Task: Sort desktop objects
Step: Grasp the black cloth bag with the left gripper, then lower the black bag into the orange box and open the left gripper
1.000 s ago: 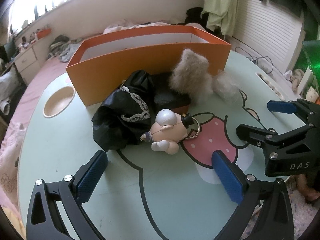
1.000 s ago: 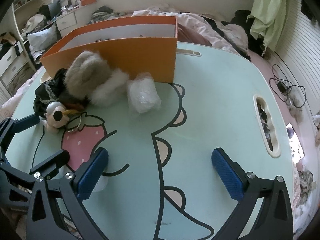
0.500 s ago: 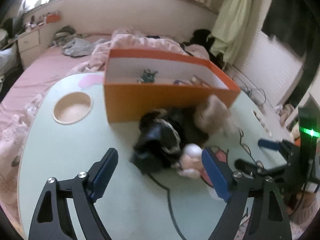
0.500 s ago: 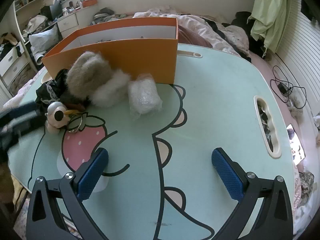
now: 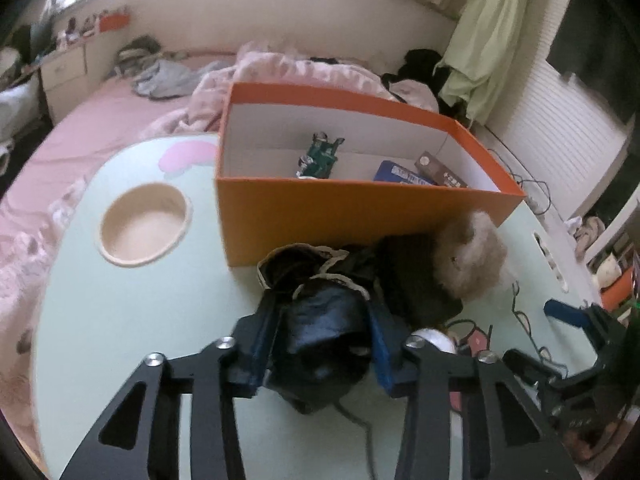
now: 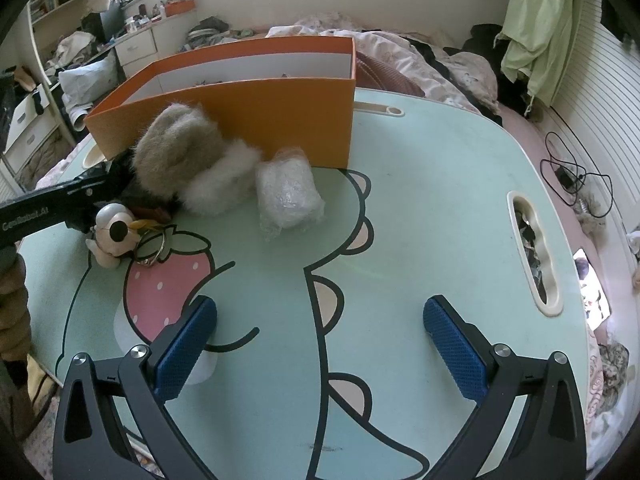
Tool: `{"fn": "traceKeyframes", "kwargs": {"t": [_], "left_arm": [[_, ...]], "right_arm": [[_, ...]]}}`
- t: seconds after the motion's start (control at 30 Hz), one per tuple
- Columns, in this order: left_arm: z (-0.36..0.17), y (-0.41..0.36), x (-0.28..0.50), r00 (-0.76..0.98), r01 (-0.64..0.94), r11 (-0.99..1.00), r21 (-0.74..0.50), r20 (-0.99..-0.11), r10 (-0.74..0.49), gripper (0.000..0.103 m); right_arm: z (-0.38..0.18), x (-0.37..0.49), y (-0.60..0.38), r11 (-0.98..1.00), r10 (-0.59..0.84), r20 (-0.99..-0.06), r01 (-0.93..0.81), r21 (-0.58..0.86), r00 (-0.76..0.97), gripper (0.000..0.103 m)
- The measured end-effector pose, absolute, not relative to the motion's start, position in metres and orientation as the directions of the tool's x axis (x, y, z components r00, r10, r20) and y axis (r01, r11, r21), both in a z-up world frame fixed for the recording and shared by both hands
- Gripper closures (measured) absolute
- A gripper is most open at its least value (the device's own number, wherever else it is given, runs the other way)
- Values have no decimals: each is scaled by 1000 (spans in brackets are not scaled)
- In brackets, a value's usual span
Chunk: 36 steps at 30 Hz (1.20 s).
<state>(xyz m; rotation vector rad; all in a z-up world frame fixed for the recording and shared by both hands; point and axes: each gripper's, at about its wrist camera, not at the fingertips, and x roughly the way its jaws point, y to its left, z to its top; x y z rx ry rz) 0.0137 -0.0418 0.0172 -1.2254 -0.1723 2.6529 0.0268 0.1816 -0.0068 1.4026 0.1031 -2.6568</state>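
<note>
We are at the grasping step of the sorting. Our left gripper has just been closing, and now its blue pads press on both sides of the black cloth bundle, so it is pinching the bundle. The bundle lies on the green table, just in front of the orange box, and its lace-edged part touches the dark item beside it. We cannot tell if the bundle is already off the table.

Our right gripper hovers over the dinosaur drawing with its jaws spread wide and nothing between them.

Other things wait on the table: the fluffy brown toy leaning at the box wall, the white plastic packet just beside it, and the small doll keychain near the strawberry picture. Inside the box we see already a green item and some small packages.

We judge that the next move asks for lifting the bundle high enough to pass over the front wall of the box, then opening the jaws above the free floor inside. The cloth is soft and loose, so a hanging part may catch the wall or drag the neighbouring dark item; a slow lift would be wise.
</note>
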Motion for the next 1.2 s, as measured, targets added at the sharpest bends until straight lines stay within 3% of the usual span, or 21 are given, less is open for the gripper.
{"fn": "traceKeyframes", "kwargs": {"t": [0.2,0.3,0.57,0.63,0.67,0.7,0.73,1.2], "left_arm": [[43,-72,37,-701,-161,-970,-182,-670,243,69],[60,-83,46,-741,-148,-975,-169,-634,222,69],[81,-90,54,-777,-155,-970,-187,-583,237,69],[80,-86,53,-774,-163,-969,-187,-584,243,69],[79,-84,53,-772,-168,-968,-185,-586,246,69],[78,-83,53,-770,-172,-968,-182,-588,247,69],[77,-81,53,-768,-174,-968,-179,-591,248,69],[96,-31,12,-750,-255,-955,-153,-592,296,69]], "right_arm": [[0,28,197,-983,-179,-796,139,120,-579,1],[3,23,205,-980,-200,-785,115,164,-586,13],[18,-10,177,-987,-118,-770,157,23,-627,26],[16,-21,169,-985,-105,-782,171,-2,-615,32],[14,-28,165,-982,-116,-791,189,1,-601,42],[11,-30,164,-979,-134,-795,204,13,-591,63],[8,-31,163,-977,-149,-799,213,27,-582,70],[56,-19,181,-968,-248,-695,199,153,-674,70]]}}
